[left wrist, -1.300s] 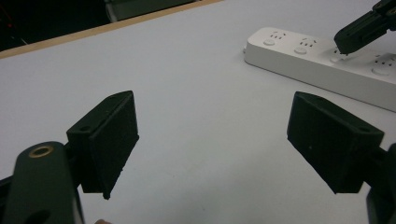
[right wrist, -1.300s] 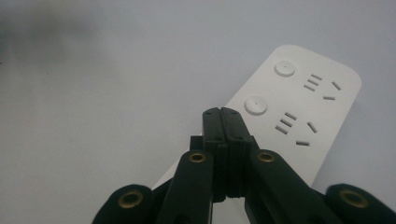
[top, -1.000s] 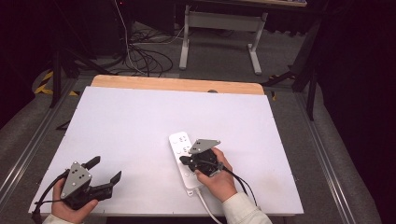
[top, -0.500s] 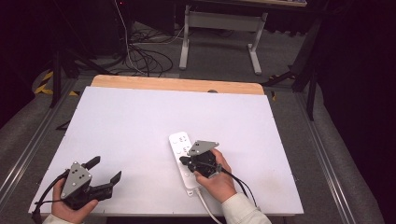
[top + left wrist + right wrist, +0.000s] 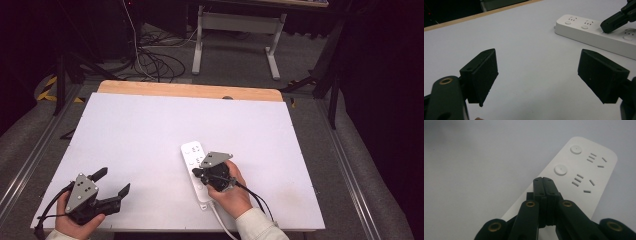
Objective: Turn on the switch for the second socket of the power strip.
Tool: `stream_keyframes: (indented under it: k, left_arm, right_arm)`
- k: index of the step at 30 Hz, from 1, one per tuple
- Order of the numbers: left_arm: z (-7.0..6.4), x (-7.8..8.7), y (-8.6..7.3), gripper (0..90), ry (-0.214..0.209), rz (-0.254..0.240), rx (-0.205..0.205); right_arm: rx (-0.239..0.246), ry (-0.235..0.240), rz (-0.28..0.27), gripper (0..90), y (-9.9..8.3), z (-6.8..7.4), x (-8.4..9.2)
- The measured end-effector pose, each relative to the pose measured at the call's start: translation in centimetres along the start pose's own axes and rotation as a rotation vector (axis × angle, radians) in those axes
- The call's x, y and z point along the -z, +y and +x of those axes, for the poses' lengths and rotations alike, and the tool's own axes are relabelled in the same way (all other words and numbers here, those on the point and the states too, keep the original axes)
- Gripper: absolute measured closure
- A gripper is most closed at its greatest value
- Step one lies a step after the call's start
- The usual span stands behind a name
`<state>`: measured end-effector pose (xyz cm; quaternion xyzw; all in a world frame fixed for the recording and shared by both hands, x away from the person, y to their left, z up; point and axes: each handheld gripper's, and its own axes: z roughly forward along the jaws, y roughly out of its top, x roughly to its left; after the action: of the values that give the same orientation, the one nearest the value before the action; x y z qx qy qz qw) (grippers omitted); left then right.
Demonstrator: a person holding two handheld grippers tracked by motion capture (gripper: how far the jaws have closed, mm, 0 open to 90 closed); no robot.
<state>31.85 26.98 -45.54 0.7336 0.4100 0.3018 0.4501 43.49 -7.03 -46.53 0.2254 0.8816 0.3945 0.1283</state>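
R gripper (image 5: pixel 545 180): jaws pressed together, nothing between them, tips down on top of the white power strip (image 5: pixel 584 170), just below the 2nd round button (image 5: pixel 560 169). In the high view the R gripper (image 5: pixel 197 173) sits over the strip's middle, held by the person's R hand (image 5: pixel 231 192), w/ the grey three-cornered plate on top & a cable trailing back toward the sleeve. From the L gripper view the R gripper's closed tip (image 5: pixel 607 25) touches the strip's top face betw. socket groups.

Power strip (image 5: pixel 196 167): lies flat on the white table (image 5: pixel 150 130), near the front edge, right of centre, long axis running away from the person & tilted a bit left. Two round buttons & two sets of socket slots show beyond the jaw tips; far end has rounded corners. Its white cord (image 5: pixel 220 220) leaves the near end toward the table's front edge.

L gripper (image 5: pixel 111 182): jaws wide apart, nothing betw. them, held low over bare tabletop at the front L corner by the L hand (image 5: pixel 75 222), pointing right toward the strip, well apart from it. In its own view the L gripper (image 5: pixel 537 72) frames white table surface, strip (image 5: pixel 596 35) at upper right.

Beyond the table: wooden edge strip (image 5: pixel 190 91) at the far side, dark floor w/ cables (image 5: pixel 150 55), a white desk frame (image 5: pixel 240 30)
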Motion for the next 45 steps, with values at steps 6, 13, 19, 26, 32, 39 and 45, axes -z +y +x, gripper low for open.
stream_keyframes:
  k: [6, 13, 19, 26, 32, 39, 45]
  left_arm:
    - [0.0, 0.0, 0.0, 16.9, 0.001, 0.001, -0.001]
    - [-0.1, 0.0, 0.0, 16.9, 0.002, 0.004, 0.002]
    - [-0.1, -0.1, 0.0, 16.9, 0.003, 0.002, 0.005]
    - [0.1, 0.0, 0.0, 16.9, 0.004, 0.006, -0.004]
    - [0.1, -0.1, 0.0, 16.9, -0.002, 0.003, 0.006]
    - [0.1, 0.0, 0.0, 16.9, 0.001, 0.002, -0.001]
    - [0.0, 0.0, 0.0, 16.9, -0.001, 0.0, 0.003]
  right_arm:
    - [0.003, -0.017, 0.007, 90.0, 0.0, 0.2, 0.0]
    - [-0.004, -0.034, 0.009, 90.0, 0.0, 0.4, -0.1]
    - [-0.017, -0.026, 0.005, 90.0, 0.0, 0.3, -0.3]
    - [-0.021, -0.03, -0.002, 90.0, 0.1, 0.3, -0.4]
    - [-0.03, -0.024, -0.051, 90.0, -0.1, 0.2, -0.3]
    - [-0.04, -0.008, -0.096, 90.0, 0.2, 0.2, 0.5]
    - [-0.035, -0.011, -0.122, 90.0, 0.5, 0.2, 1.2]
